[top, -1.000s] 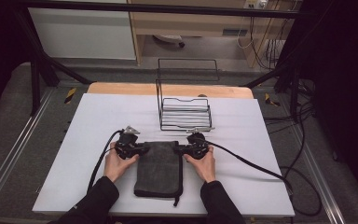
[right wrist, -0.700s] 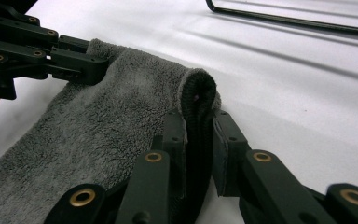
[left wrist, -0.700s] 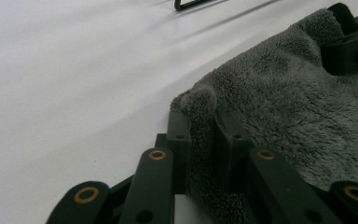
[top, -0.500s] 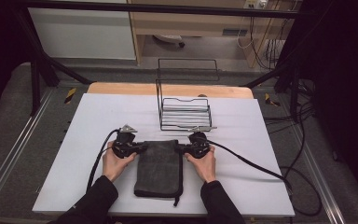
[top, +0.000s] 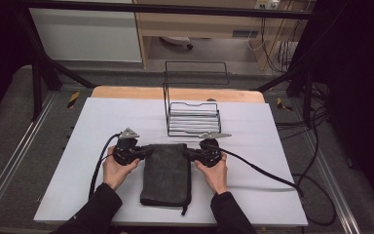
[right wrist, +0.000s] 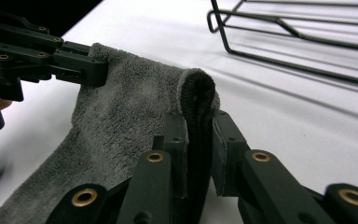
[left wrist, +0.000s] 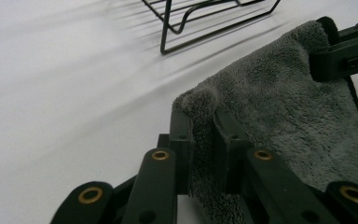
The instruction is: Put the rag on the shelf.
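Note:
A dark grey folded towel (top: 166, 173) lies on the white table (top: 272, 185) in front of the person. My left gripper (top: 148, 150) pinches its far left corner; its jaws have just been closing, and a fold of towel (left wrist: 284, 107) is clamped between them (left wrist: 200, 112). At the far right corner, my right gripper (top: 187, 152) is shut on the black-edged hem (right wrist: 198, 121). The left gripper (right wrist: 81, 65) faces it across the towel (right wrist: 130, 107). Both pinched corners are raised slightly off the table.
A black wire rack (top: 193, 117) with a tall back frame stands just beyond the towel. Cables (top: 268, 170) trail from each gripper across the table, the right one toward the right edge. A wooden strip (top: 126, 92) runs along the far side.
Both grippers have tightened on the towel's far corners. The left hand has risen slightly, lifting its corner; the right hand has hardly moved.

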Demonstrator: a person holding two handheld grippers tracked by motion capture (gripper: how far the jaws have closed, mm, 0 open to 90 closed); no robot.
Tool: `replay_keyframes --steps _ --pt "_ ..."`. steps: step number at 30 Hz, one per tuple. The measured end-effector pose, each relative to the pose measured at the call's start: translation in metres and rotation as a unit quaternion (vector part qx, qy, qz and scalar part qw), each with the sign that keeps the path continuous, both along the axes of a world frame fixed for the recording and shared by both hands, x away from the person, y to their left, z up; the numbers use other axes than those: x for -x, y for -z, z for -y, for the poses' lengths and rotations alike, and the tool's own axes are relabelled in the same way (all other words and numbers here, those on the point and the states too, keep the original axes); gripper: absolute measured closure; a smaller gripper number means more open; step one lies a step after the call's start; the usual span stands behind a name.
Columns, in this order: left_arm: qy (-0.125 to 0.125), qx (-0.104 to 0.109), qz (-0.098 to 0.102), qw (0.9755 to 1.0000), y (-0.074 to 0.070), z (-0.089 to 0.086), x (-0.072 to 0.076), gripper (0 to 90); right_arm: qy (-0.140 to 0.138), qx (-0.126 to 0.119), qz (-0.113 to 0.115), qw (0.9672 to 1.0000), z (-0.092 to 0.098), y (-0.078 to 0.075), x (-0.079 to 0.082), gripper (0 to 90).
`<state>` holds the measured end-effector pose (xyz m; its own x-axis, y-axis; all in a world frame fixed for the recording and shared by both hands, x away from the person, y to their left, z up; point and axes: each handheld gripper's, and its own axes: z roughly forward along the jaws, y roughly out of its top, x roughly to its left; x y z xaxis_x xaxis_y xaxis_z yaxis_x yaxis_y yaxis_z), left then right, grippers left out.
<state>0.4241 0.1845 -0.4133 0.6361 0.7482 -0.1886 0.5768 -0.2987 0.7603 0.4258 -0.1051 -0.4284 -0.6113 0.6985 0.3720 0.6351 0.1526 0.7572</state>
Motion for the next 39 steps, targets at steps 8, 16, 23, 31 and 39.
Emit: replay_keyframes --steps 8,16,23,31,39 --pt "0.009 0.008 0.019 0.9997 -0.013 -0.002 0.007 79.0 -0.001 -0.016 0.023 0.9996 0.003 -0.011 0.007 79.1" --pt "0.014 0.019 0.036 0.9991 -0.027 -0.002 0.014 79.0 0.000 -0.025 0.045 0.9987 0.008 -0.022 0.014 79.2" --pt "0.017 0.031 0.057 0.9978 -0.040 -0.001 0.021 79.0 0.002 -0.037 0.067 0.9971 0.012 -0.034 0.021 79.2" --pt "0.022 0.042 0.076 0.9960 -0.053 0.001 0.029 79.1 0.006 -0.044 0.090 0.9950 0.017 -0.046 0.028 79.3" --pt "0.021 0.055 0.097 0.9935 -0.064 0.002 0.036 79.1 0.003 -0.047 0.117 0.9920 0.020 -0.061 0.035 79.4"
